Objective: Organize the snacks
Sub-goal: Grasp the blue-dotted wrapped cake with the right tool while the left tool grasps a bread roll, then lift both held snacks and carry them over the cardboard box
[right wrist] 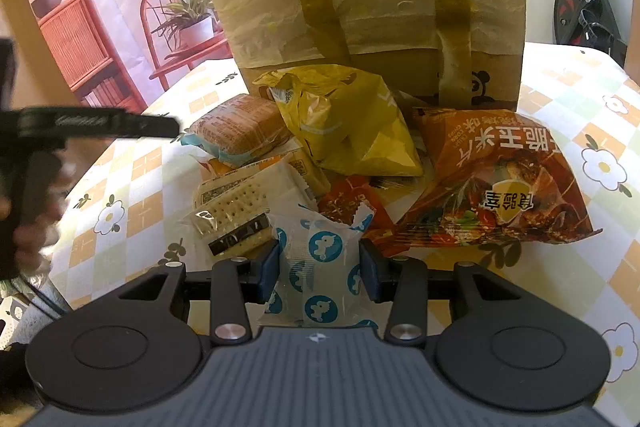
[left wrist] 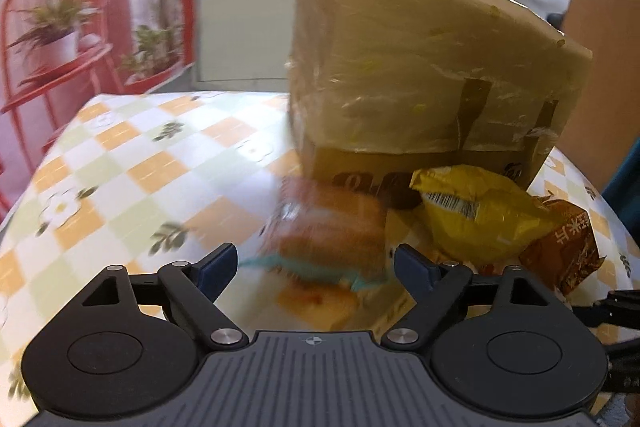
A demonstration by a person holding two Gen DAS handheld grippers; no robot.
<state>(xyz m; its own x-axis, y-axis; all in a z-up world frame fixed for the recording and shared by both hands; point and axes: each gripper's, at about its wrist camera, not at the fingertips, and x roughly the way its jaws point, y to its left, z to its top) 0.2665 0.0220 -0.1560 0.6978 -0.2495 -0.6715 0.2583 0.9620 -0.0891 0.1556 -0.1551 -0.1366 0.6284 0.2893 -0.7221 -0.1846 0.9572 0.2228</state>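
Snacks lie heaped before the cardboard box; the left gripper gapes wide over a blurred orange packet, ready to close. Right view: the right gripper pinches a blue-spotted white packet, probably bound for sorting.

Colours of the snacks and the cloth

Yellow bag, orange-brown chip bag, white packet with blue circles, checked orange-green-white tablecloth with flowers.
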